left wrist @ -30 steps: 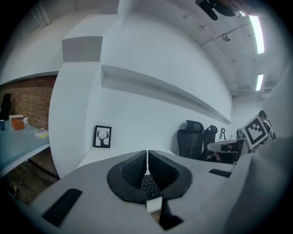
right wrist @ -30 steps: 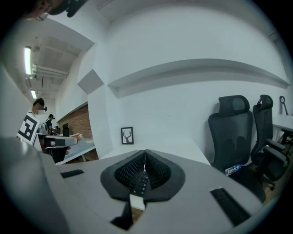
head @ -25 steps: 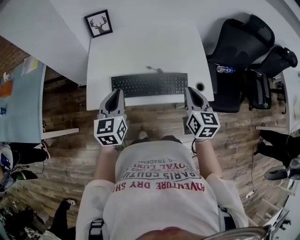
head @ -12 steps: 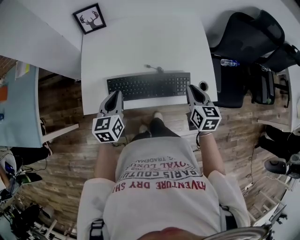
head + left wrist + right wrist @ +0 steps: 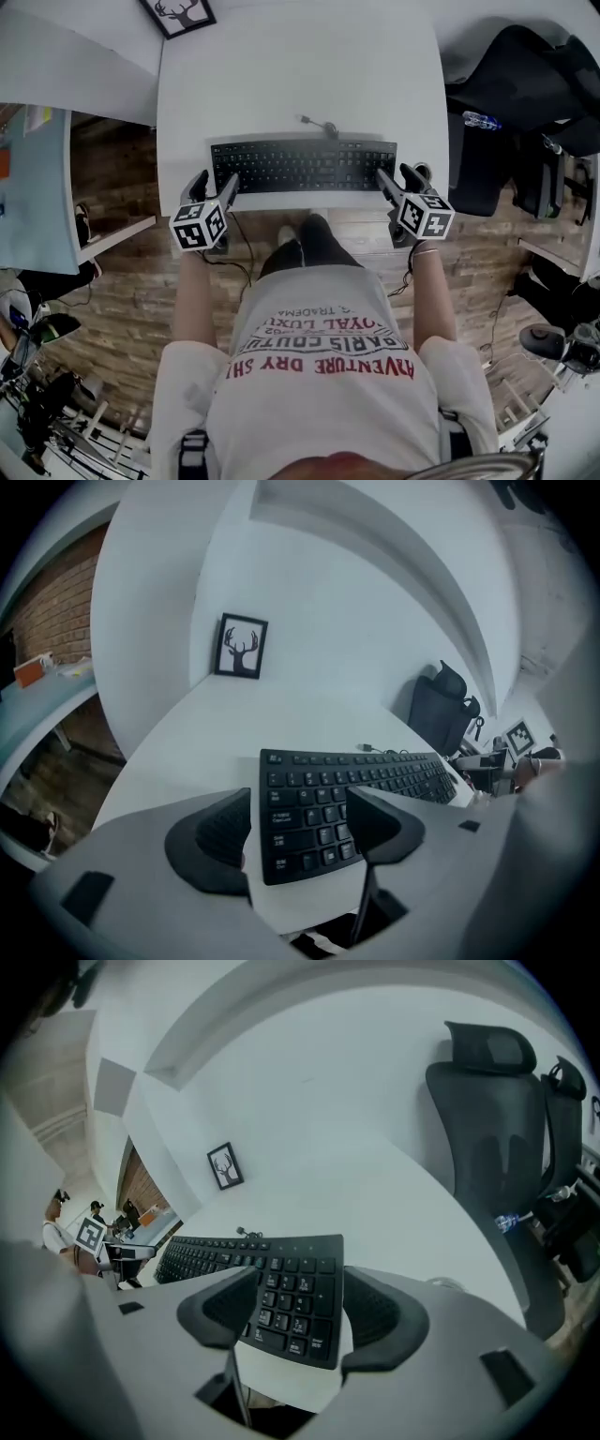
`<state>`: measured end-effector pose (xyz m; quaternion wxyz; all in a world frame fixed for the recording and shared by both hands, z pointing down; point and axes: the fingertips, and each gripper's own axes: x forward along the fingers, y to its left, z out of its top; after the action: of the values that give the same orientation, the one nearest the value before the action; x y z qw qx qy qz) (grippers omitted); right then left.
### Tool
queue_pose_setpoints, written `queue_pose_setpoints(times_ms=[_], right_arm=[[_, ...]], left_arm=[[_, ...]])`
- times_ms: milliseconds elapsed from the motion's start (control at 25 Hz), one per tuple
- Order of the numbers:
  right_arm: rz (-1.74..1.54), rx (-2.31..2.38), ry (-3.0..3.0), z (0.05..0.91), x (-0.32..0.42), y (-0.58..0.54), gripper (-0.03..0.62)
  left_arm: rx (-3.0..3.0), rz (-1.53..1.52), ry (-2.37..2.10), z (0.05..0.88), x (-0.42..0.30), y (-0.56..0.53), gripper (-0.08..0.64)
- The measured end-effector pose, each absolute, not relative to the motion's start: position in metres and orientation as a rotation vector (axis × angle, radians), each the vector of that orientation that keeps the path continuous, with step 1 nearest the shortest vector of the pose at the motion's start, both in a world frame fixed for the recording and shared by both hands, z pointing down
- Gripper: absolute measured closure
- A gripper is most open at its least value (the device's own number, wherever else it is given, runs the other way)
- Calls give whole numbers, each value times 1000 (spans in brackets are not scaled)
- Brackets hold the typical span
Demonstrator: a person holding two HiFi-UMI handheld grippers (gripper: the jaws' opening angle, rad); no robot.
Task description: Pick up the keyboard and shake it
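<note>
A black keyboard (image 5: 302, 166) lies flat near the front edge of the white desk (image 5: 300, 66), its cable running back from its far side. My left gripper (image 5: 214, 183) is at the keyboard's left end and its jaws are opening. In the left gripper view the keyboard's left corner (image 5: 309, 827) shows in the gap of the left gripper (image 5: 298, 822), and the pads stand off it. My right gripper (image 5: 400, 178) is at the right end, jaws also opening. The number-pad end (image 5: 298, 1297) sits between the spread pads of the right gripper (image 5: 298, 1305), untouched.
A framed deer picture (image 5: 176, 13) stands at the desk's far left corner. Black office chairs (image 5: 525, 84) and a water bottle (image 5: 480, 120) are to the right. A round cable hole (image 5: 419, 171) sits by the right gripper. A light blue table (image 5: 33, 187) is at the left.
Both grippers have moved forward from in front of the desk to the keyboard's two ends. Their jaws, shut earlier, now stand apart. The keyboard has not moved.
</note>
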<state>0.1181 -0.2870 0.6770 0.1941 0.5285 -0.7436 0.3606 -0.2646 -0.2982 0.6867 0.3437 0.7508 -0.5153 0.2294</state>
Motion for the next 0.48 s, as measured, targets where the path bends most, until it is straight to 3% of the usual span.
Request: queue_pose_setpoints(times_ms=[480], right_arm=[[1233, 1249, -2084, 726, 116, -296, 316]], left_arm=[[1880, 586, -1094, 726, -259, -315, 247]])
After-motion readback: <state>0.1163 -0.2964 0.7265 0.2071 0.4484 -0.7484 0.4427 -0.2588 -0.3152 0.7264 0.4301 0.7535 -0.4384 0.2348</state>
